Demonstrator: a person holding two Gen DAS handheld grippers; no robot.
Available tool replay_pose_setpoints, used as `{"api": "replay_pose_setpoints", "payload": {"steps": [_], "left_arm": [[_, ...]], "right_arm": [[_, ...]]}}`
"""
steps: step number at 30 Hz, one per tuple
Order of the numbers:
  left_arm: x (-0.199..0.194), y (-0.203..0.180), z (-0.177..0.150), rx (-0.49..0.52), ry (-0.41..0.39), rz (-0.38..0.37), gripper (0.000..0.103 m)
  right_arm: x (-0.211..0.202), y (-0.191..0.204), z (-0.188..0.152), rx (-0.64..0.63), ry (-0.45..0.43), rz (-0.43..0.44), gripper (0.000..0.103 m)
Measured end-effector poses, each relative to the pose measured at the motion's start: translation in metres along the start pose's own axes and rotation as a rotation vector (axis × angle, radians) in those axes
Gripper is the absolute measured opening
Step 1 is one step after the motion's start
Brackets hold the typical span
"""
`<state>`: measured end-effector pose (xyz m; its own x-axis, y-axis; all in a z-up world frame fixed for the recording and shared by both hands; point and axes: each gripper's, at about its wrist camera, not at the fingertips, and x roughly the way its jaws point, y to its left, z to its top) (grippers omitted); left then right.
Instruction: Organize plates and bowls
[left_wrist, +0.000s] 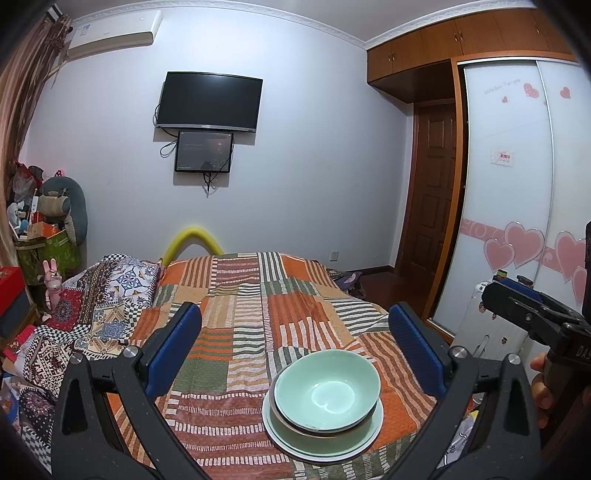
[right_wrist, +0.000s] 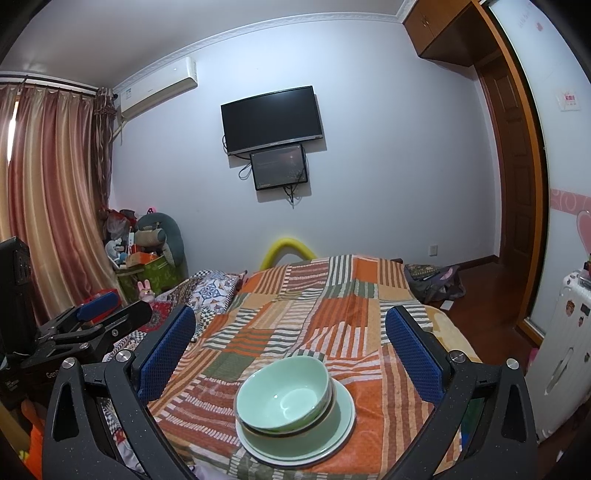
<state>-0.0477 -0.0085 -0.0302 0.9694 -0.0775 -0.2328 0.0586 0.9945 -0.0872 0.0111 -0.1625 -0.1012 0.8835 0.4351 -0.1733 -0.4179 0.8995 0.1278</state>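
A pale green bowl (left_wrist: 327, 395) sits nested on a darker-rimmed bowl and a pale green plate (left_wrist: 295, 441), all stacked on the striped patchwork bedspread (left_wrist: 236, 302). In the right wrist view the same bowl (right_wrist: 284, 395) rests on the plate (right_wrist: 341, 410). My left gripper (left_wrist: 295, 347) is open, held above and just behind the stack, nothing between its blue pads. My right gripper (right_wrist: 290, 345) is open too, likewise empty above the stack. Each gripper shows at the other view's edge: the right gripper (left_wrist: 528, 310) and the left gripper (right_wrist: 99, 317).
The bed fills the middle; a patterned quilt (left_wrist: 85, 314) lies bunched at its left. A cluttered pile with a stuffed toy (left_wrist: 62, 210) stands at the far left by the curtains (right_wrist: 55, 184). A white suitcase (right_wrist: 565, 354) and wardrobe doors (left_wrist: 517, 184) are on the right.
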Motion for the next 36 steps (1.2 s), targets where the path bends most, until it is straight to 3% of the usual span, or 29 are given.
{"api": "replay_pose_setpoints", "payload": {"steps": [36], "left_arm": [[0.0029, -0.0026, -0.0031, 0.010, 0.011, -0.033, 0.103]], "right_arm": [[0.0062, -0.0064, -0.0003, 0.001, 0.025, 0.007, 0.103]]}}
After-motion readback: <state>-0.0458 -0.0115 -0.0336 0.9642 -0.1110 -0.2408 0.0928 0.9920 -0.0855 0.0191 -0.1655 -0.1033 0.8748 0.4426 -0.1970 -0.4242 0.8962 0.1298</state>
